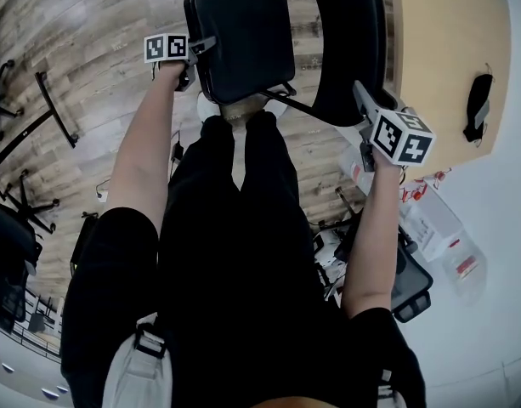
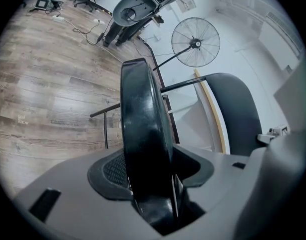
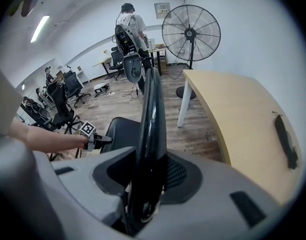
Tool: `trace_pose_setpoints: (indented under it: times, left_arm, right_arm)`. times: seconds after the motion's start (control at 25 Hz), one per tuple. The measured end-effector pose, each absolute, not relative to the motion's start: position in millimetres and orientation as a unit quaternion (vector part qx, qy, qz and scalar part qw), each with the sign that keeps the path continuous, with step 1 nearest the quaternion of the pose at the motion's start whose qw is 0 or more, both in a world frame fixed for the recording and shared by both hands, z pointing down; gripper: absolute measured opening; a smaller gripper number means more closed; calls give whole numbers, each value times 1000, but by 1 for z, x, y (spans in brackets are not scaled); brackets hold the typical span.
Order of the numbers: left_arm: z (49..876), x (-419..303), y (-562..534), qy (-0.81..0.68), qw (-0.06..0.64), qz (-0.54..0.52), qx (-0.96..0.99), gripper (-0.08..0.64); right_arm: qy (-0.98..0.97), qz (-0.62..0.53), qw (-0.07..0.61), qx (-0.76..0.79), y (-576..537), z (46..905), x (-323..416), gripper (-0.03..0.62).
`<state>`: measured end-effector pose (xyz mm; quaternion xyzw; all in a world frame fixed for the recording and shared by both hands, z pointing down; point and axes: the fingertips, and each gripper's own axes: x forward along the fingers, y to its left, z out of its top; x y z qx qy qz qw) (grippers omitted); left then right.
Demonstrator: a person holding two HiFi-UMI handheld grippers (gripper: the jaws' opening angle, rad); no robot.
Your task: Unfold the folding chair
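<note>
A black folding chair stands in front of the person's legs. In the head view its padded seat (image 1: 239,36) lies near level and its curved backrest (image 1: 349,41) rises to the right. My left gripper (image 1: 192,58) grips the seat's left edge. In the left gripper view the seat (image 2: 143,134) runs edge-on between the jaws of the left gripper (image 2: 153,184), with the backrest (image 2: 237,114) beyond it. My right gripper (image 1: 362,100) is shut on the backrest's rim. That rim (image 3: 153,119) stands edge-on between the right gripper's (image 3: 148,184) jaws, and the seat (image 3: 123,131) lies below it.
A light wooden table (image 1: 447,58) with a black object (image 1: 477,104) on it stands close on the right. A standing fan (image 3: 190,33) is behind the table. Boxes (image 1: 430,219) lie by the wall. Office chairs (image 1: 14,236) stand at the left, and a person (image 3: 130,21) stands far back.
</note>
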<state>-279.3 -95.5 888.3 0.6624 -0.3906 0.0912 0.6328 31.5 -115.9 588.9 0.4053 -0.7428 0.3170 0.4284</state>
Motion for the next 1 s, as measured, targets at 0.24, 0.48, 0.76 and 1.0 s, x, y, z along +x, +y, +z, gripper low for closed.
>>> trace_pose_setpoints:
  times: [0.24, 0.48, 0.76, 1.0]
  left_arm:
    - [908, -299, -88, -386, 636, 76, 664, 244]
    - [925, -312, -82, -381, 639, 71, 664, 250]
    - [948, -325, -75, -381, 641, 66, 663, 258]
    - [974, -341, -69, -380, 643, 63, 661, 262]
  right_arm:
    - [-737, 318, 439, 404, -118, 602, 30, 126]
    - [-724, 316, 454, 412, -121, 613, 35, 135]
    - [-712, 322, 460, 421, -126, 629, 46, 143]
    - [-713, 327, 459, 418, -128, 646, 47, 146]
